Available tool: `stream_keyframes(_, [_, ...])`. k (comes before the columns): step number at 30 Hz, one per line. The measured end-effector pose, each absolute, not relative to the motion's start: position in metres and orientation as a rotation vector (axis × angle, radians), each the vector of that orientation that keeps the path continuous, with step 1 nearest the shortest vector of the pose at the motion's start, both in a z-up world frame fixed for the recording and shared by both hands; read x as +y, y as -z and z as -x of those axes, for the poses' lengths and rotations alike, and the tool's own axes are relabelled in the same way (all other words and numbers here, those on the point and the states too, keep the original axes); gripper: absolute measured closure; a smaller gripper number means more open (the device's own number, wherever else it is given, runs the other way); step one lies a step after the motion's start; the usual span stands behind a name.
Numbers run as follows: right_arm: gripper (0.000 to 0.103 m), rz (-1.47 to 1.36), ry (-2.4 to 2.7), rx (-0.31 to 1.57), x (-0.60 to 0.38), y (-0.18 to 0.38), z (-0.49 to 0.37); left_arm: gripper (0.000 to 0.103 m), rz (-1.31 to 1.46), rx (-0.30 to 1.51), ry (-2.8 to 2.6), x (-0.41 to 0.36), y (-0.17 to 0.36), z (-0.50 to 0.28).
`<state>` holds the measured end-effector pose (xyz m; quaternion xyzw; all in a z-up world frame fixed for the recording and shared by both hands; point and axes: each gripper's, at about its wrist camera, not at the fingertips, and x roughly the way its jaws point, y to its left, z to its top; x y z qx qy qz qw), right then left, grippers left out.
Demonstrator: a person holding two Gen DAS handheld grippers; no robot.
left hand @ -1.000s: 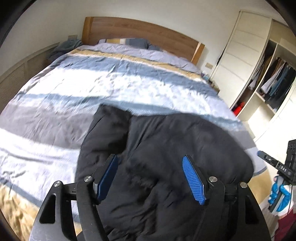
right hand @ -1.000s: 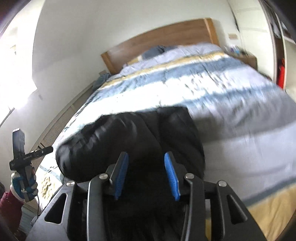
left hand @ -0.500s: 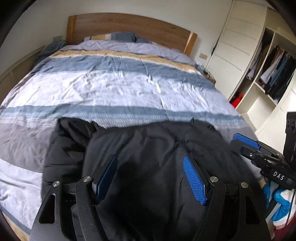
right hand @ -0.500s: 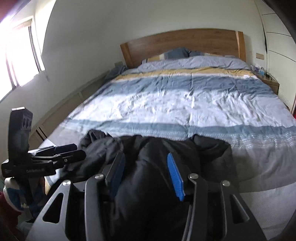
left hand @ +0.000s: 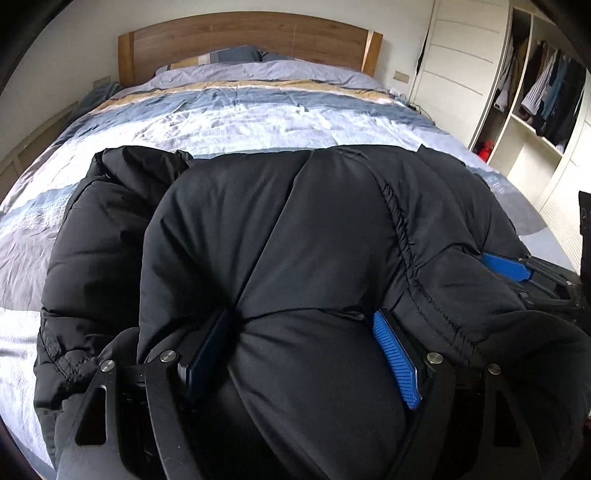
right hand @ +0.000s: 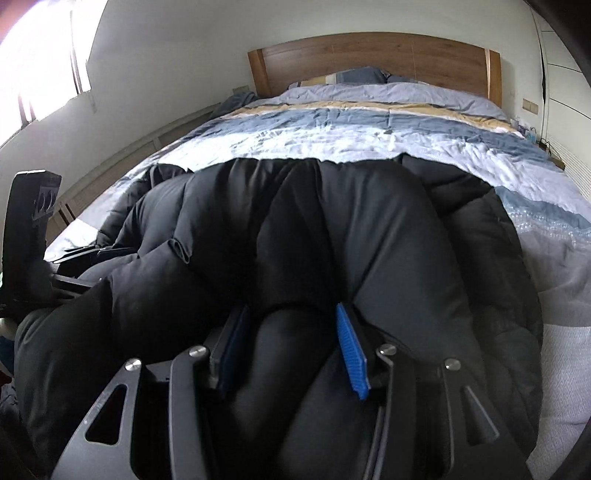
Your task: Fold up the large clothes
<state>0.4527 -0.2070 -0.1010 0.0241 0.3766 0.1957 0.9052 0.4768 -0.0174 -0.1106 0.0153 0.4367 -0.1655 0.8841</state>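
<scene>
Closest in, the left gripper point(left hand: 306, 332) has a thick bulge of the black puffer jacket point(left hand: 295, 221) wedged between its wide-spread blue pads point(left hand: 397, 363), fabric touching both. The right gripper point(right hand: 291, 328) pinches another fat fold, its jaws set narrower. The jacket lies bunched across the near end of the striped duvet point(left hand: 240, 118). Beyond it, pillows point(left hand: 236, 55) sit against the wooden headboard point(left hand: 243, 33), and an open wardrobe point(left hand: 535, 103) stands to the right.
</scene>
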Motion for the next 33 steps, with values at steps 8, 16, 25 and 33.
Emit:
stream_keyframes(8, [0.056, -0.036, -0.446, 0.766, -0.211, 0.061, -0.416, 0.025, -0.034, 0.860, 0.354, -0.018, 0.058, -0.439])
stream_keyframes(16, [0.056, -0.001, -0.448, 0.826, -0.215, 0.090, -0.386, 0.022, -0.084, 0.893, 0.350, -0.025, 0.091, -0.411])
stream_keyframes(25, [0.056, -0.064, -0.370, 0.850, -0.214, 0.082, -0.371, 0.021, -0.104, 0.888, 0.303, -0.029, 0.075, -0.393])
stream_keyframes(33, [0.056, -0.102, -0.305, 0.883, -0.224, 0.061, -0.330, 0.021, -0.086, 0.917, 0.261, -0.018, 0.055, -0.361])
